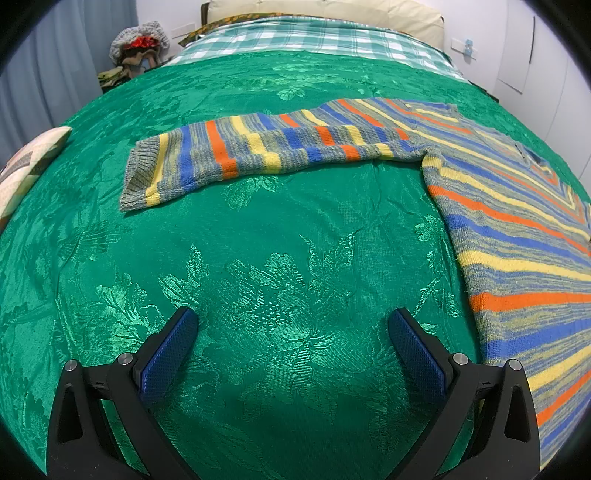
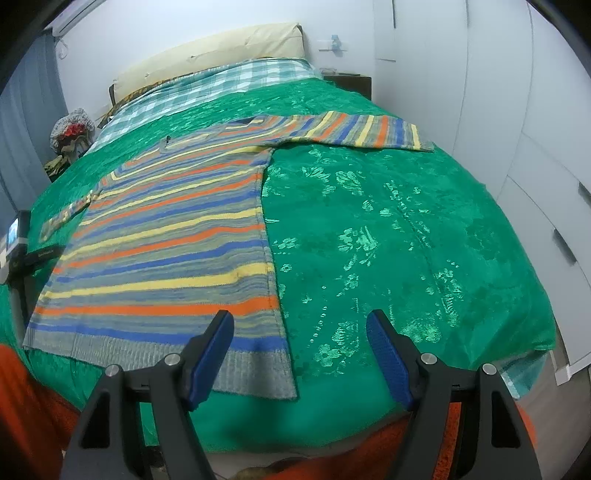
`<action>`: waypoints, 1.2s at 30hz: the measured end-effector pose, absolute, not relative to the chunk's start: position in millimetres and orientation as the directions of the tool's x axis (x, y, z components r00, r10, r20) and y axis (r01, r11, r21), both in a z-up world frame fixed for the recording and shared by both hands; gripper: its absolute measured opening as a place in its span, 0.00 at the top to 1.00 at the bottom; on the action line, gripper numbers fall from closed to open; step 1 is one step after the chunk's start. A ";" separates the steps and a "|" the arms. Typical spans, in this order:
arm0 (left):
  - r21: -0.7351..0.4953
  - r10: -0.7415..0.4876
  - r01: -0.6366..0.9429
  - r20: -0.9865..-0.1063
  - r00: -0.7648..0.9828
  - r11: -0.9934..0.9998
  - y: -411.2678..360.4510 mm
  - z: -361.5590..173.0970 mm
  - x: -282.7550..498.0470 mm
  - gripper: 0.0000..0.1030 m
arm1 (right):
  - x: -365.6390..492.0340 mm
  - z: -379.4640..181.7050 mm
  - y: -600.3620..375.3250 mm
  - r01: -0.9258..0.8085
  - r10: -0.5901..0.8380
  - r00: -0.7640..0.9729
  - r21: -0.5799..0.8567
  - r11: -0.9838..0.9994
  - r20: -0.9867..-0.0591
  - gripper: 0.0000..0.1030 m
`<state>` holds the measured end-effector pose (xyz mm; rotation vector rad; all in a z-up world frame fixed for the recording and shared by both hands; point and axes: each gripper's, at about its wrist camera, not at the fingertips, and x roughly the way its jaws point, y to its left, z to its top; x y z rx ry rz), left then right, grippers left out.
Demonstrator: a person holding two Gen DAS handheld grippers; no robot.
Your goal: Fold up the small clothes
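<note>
A striped knit sweater (image 2: 173, 240) in grey, blue, yellow and orange lies flat on a green bedspread (image 2: 388, 229). In the left wrist view its body (image 1: 517, 236) fills the right side and one sleeve (image 1: 236, 155) stretches left across the bed. In the right wrist view the other sleeve (image 2: 369, 131) reaches toward the far right edge. My left gripper (image 1: 293, 325) is open and empty above bare bedspread (image 1: 280, 258), below that sleeve. My right gripper (image 2: 299, 328) is open and empty over the sweater's near right hem corner (image 2: 269, 373).
A checked blanket (image 1: 314, 37) and a cream pillow (image 1: 369, 14) lie at the head of the bed. A pile of clothes (image 1: 138, 48) sits at the far left. A patterned cushion (image 1: 26, 166) lies at the left edge. White wardrobe doors (image 2: 535, 166) stand to the right.
</note>
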<state>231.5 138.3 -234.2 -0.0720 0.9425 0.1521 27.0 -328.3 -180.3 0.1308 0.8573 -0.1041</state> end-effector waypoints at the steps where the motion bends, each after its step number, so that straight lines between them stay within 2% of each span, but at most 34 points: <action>1: 0.005 0.099 -0.161 -0.810 0.578 0.987 138.3 -234.2 231.5 0.00 | 27.1 -180.4 -327.8 0.141 -0.037 0.650 0.072 0.987 -0.759 0.28; 36: 0.006 0.100 -0.162 -0.810 0.578 0.987 138.3 -234.4 231.6 0.00 | 30.4 -183.5 -307.7 0.077 -0.018 0.645 0.041 0.996 -0.764 0.28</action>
